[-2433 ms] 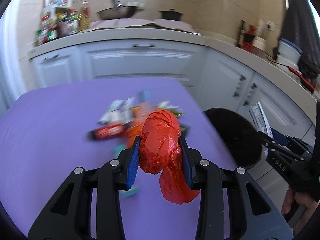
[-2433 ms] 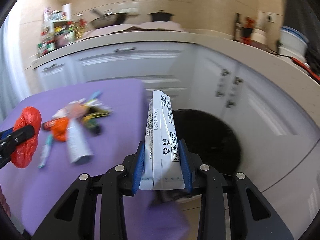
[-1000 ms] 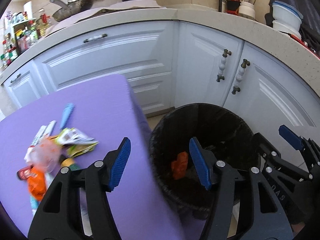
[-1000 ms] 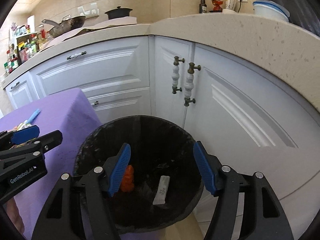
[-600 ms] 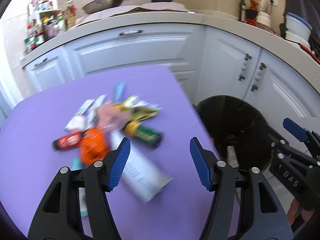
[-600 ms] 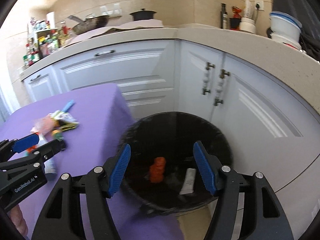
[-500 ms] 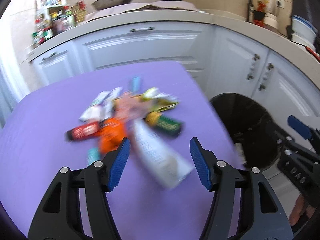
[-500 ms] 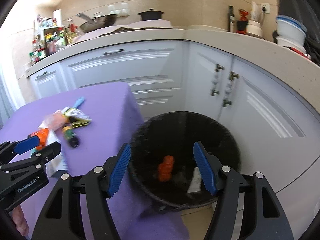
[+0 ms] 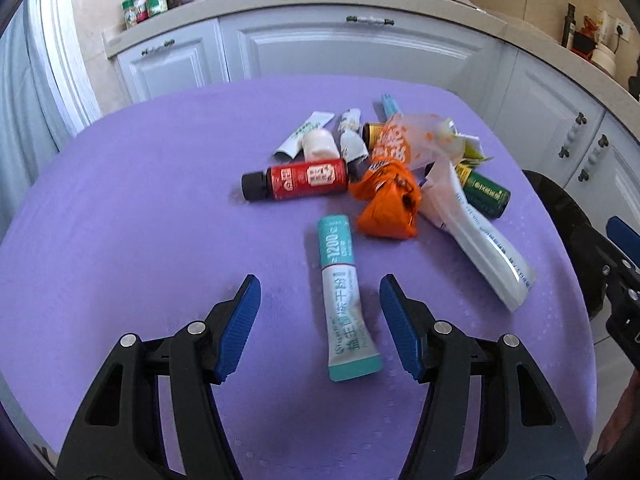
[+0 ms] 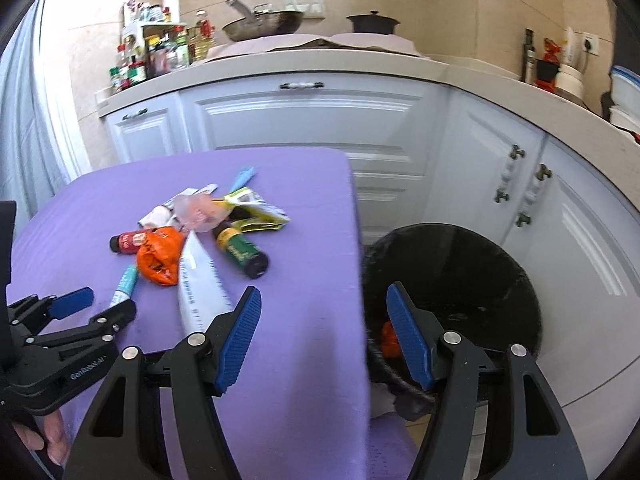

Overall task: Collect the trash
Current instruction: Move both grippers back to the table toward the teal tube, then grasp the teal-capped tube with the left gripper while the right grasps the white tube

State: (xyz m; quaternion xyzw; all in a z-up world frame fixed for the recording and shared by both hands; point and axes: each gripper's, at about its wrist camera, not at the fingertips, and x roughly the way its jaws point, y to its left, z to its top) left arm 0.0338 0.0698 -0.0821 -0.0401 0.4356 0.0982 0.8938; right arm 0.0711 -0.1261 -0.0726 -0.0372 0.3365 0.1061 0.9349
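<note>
The left gripper (image 9: 320,312) is standing open, its jaws flanking a teal-and-white tube (image 9: 344,296) lying on the purple table (image 9: 120,220) near the trash pile (image 9: 384,176). The right gripper (image 10: 324,336) is hanging open and empty over the table edge beside the black bin (image 10: 480,264), which is holding a red bag (image 10: 389,338).

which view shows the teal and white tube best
The left wrist view: the teal and white tube lies whole between the open left claw fingers, print legible. The right wrist view shows it small and slanted, its lower end hidden behind the left claw.
</note>
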